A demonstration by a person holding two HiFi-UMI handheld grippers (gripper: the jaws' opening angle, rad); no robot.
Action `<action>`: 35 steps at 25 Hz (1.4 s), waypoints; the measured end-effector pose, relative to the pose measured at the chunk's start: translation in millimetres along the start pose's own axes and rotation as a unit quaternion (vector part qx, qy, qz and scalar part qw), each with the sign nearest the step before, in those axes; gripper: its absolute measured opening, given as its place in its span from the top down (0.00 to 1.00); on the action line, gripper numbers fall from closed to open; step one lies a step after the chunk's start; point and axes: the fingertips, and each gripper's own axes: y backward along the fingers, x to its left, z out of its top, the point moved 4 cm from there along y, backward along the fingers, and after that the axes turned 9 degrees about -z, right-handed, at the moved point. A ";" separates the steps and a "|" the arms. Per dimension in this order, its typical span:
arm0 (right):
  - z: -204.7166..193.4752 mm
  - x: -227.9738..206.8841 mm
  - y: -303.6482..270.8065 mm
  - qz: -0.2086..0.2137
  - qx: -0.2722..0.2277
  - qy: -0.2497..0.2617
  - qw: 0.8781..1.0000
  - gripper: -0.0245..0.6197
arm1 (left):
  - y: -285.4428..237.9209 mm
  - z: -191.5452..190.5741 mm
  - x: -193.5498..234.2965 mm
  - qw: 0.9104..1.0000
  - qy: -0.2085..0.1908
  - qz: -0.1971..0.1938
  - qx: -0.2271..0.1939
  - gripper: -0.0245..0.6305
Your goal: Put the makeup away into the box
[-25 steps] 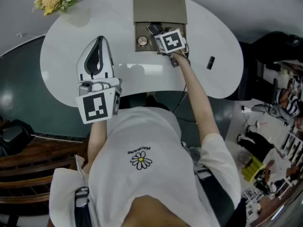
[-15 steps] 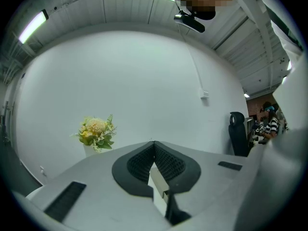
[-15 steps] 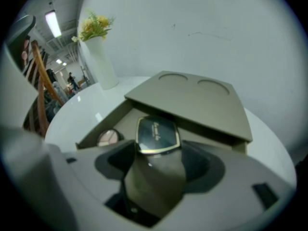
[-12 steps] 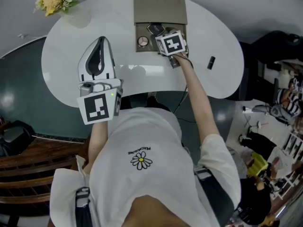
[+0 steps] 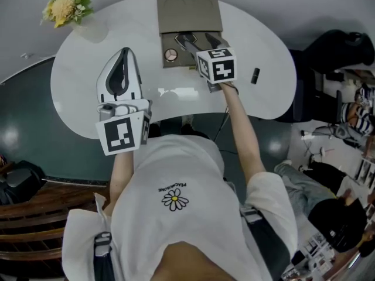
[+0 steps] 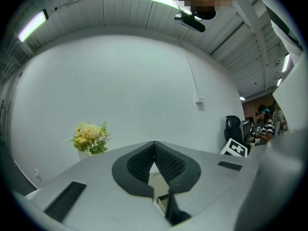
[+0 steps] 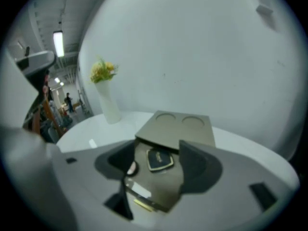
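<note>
The right gripper (image 5: 199, 41) hovers right over the open box (image 5: 188, 16), jaws spread wide and nothing between them. Its own view looks straight down into the tray, where a dark compact (image 7: 160, 159) lies flat with a small round item (image 7: 131, 167) just beside it. Over on the other side, the left gripper (image 5: 123, 54) hangs above the white table (image 5: 76, 75), pads closed tip to tip on nothing, well apart from the box.

One small dark stick (image 5: 255, 75) sits out on the table, right of the box and fairly near the table's edge; that looks like the piece left to collect. It is slim and may roll, so a glancing touch from one jaw could send it off the edge. Swinging across low could also catch the box's wall and shove the tray.
</note>
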 end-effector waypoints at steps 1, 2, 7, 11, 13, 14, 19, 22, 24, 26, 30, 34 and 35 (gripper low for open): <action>7.4 0.4 11.8 -0.001 -0.021 -0.013 1.000 0.50 | -0.4 1.6 -1.6 1.000 0.000 -0.003 -0.002 0.93; 14.5 1.7 24.0 0.001 -0.042 -0.023 0.999 0.50 | -1.0 3.4 -3.4 1.000 0.000 -0.007 -0.006 0.93; 45.3 19.0 87.9 0.037 -0.163 -0.042 0.985 0.50 | -2.4 9.1 -12.8 1.000 -0.001 -0.025 -0.016 0.93; 59.6 24.3 135.1 0.011 -0.242 -0.055 0.969 0.80 | -4.0 12.5 -23.9 0.999 -0.001 -0.041 -0.021 0.93; 62.0 26.2 150.7 0.000 -0.264 -0.059 0.963 0.89 | -4.1 13.5 -28.8 0.999 -0.002 -0.049 -0.024 0.93; 62.8 28.1 156.3 0.002 -0.269 -0.061 0.961 0.90 | -4.2 14.0 -30.6 0.998 -0.002 -0.052 -0.024 0.93; 63.2 35.1 169.6 0.006 -0.278 -0.062 0.959 0.91 | -4.7 15.2 -33.5 0.998 -0.002 -0.057 -0.024 0.93; 62.5 35.3 170.5 0.003 -0.277 -0.066 0.959 0.91 | -5.3 15.3 -31.8 0.998 -0.001 -0.055 -0.026 0.93; 60.4 34.2 170.4 0.000 -0.273 -0.068 0.960 0.91 | -4.8 14.7 -31.9 0.998 0.000 -0.054 -0.025 0.93; 57.5 30.9 169.5 -0.005 -0.267 -0.071 0.961 0.91 | -4.5 13.9 -32.3 0.998 -0.001 -0.055 -0.021 0.93; 54.5 8.3 167.8 -0.033 -0.265 -0.091 0.959 0.91 | -6.4 13.1 -30.3 0.998 0.000 -0.050 -0.023 0.93; 38.7 -28.5 175.7 -0.099 -0.257 -0.106 0.955 0.91 | -4.9 8.0 -29.0 0.999 0.001 -0.044 -0.017 0.93; 32.8 -38.3 177.3 -0.113 -0.249 -0.109 0.956 0.91 | -5.8 7.9 -29.3 0.999 0.000 -0.044 -0.016 0.93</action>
